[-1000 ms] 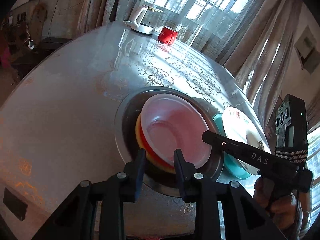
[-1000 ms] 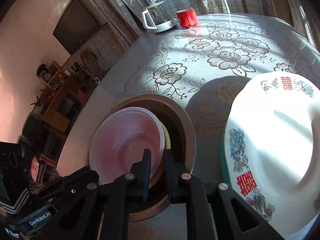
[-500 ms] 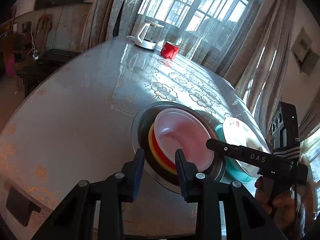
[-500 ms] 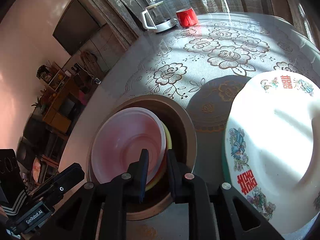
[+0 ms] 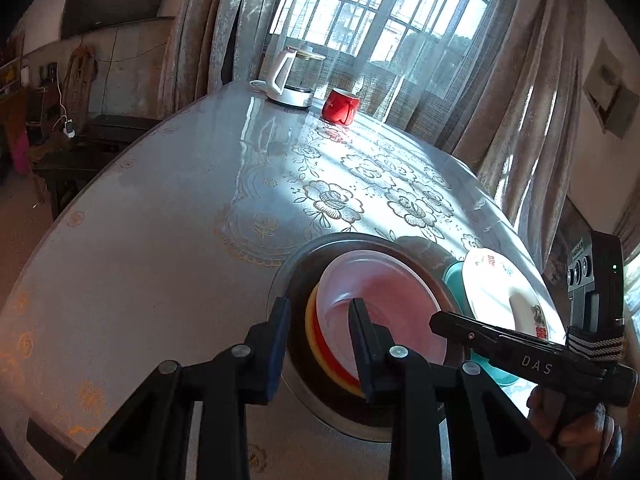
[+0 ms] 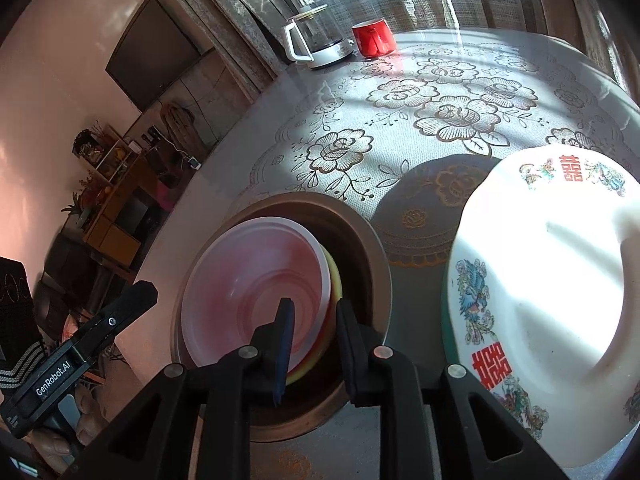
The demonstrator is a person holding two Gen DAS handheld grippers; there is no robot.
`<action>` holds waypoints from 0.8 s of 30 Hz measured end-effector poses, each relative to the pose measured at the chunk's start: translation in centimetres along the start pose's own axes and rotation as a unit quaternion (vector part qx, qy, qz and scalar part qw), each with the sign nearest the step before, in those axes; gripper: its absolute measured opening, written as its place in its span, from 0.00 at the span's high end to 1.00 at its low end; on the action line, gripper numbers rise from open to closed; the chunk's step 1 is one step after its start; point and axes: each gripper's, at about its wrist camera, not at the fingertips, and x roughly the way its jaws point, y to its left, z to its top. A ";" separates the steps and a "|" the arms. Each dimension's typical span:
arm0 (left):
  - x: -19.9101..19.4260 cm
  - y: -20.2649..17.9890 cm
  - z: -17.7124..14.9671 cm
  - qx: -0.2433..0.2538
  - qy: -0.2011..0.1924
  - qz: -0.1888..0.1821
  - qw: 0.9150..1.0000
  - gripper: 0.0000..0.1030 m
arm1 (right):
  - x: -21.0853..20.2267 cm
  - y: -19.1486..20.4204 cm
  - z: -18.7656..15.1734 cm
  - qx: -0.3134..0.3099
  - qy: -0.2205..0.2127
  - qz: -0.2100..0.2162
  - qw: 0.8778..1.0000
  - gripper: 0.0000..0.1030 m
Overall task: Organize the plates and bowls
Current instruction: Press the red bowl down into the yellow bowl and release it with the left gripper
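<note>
A pink plastic bowl (image 5: 384, 304) tops a nested stack of red and yellow bowls (image 5: 316, 332) inside a wide metal basin (image 5: 296, 272); it also shows in the right wrist view (image 6: 256, 280). A white enamel plate with red characters (image 6: 552, 280) lies on a teal dish (image 5: 454, 276) to the right. My left gripper (image 5: 318, 312) is open, above the stack's near left edge. My right gripper (image 6: 314, 316) is open, its jaws standing on either side of the stack's near right rim without touching it.
The round table (image 5: 160, 240) has a floral lace cloth under glass. A kettle (image 5: 294, 76) and a red mug (image 5: 340, 106) stand at its far edge by the curtained window. Shelves and a wall screen (image 6: 152, 52) are to the left.
Both grippers have pulled back and up from the bowl stack. The right gripper's jaws have opened wider. The pink bowl rests on the stack.
</note>
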 end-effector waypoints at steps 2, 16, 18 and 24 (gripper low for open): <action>1.0 -0.1 -0.2 0.001 0.017 0.000 1.000 0.77 | 0.0 0.0 0.1 -0.005 -0.001 -0.006 1.000 0.79; 0.8 -1.2 -1.2 0.026 0.022 0.011 0.999 0.78 | 0.1 0.1 0.2 -0.038 0.001 -0.033 0.999 0.89; 0.5 -0.9 -0.8 0.021 0.010 0.014 1.000 0.75 | 0.2 0.0 0.4 -0.039 0.002 -0.033 0.999 0.89; 1.0 -0.6 -0.1 0.019 -0.001 0.020 1.000 0.77 | 0.1 -0.7 0.7 -0.013 0.008 -0.012 1.000 0.82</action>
